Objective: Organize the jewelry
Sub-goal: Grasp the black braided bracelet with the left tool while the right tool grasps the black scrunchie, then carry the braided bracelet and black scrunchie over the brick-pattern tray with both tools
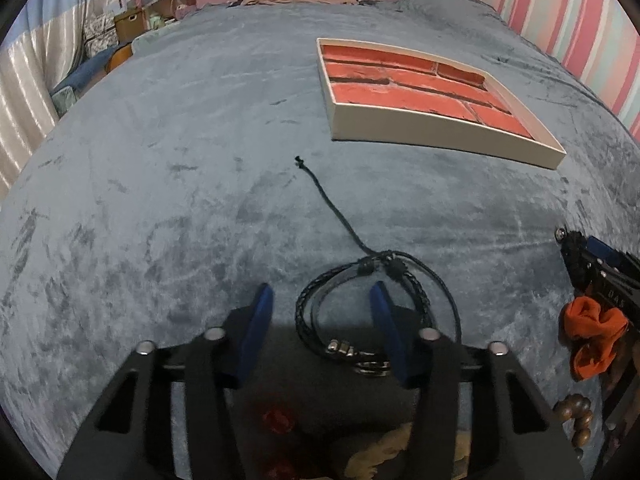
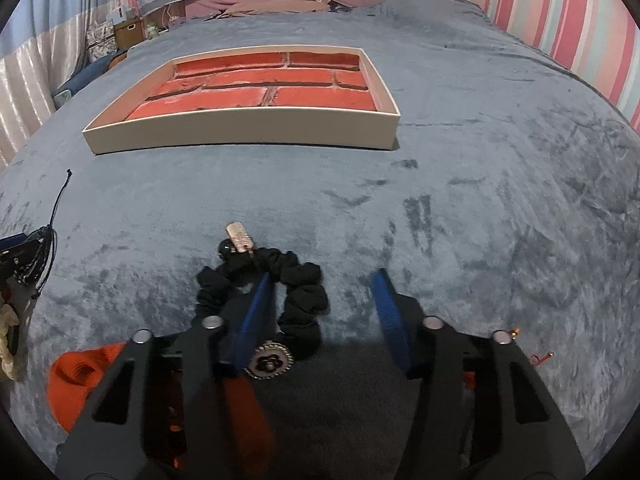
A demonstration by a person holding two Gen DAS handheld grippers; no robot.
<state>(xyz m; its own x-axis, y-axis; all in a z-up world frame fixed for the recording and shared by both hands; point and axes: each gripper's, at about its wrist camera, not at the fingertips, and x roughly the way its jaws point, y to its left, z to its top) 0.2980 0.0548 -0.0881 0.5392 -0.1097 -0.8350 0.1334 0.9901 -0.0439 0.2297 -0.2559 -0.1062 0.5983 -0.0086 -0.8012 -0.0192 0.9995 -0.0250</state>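
The left wrist view shows a black braided bracelet (image 1: pixel 362 304) lying on the blue-grey bed cover (image 1: pixel 160 200) in the lower middle of the frame. The left tongs (image 1: pixel 322 306) stand wide apart over it, one blue finger (image 1: pixel 258 320) to the left of the coil and the other over its right side; whether they touch it cannot be told. The bracelet's coil has small metal beads at its near edge, and a thin black cord (image 1: pixel 332 204) runs from the coil toward the upper middle of the frame, its knotted end pointing at the tray (image 1: pixel 420 128). At the right edge the other tool appears beside an orange scrunchie (image 1: pixel 592 332), with brown wooden beads (image 1: pixel 576 416) below it.

The right wrist view shows things the left one does not: a black scrunchie (image 2: pixel 304 292) in the lower middle of the frame, a round gold-rimmed brooch (image 2: pixel 272 364) touching its near side, and a small pinkish clip (image 2: pixel 239 236) at its far side, its long axis running toward the upper left. The right tongs (image 2: pixel 324 288) are also spread wide, the left finger (image 2: pixel 256 304) lying over the scrunchie's ring and the right finger on bare cover. The orange scrunchie (image 2: pixel 80 372) sits at lower left here.

The shallow white-walled tray (image 2: pixel 240 128) lies in the upper half of both views, its floor printed with red brick; nothing is seen in it.
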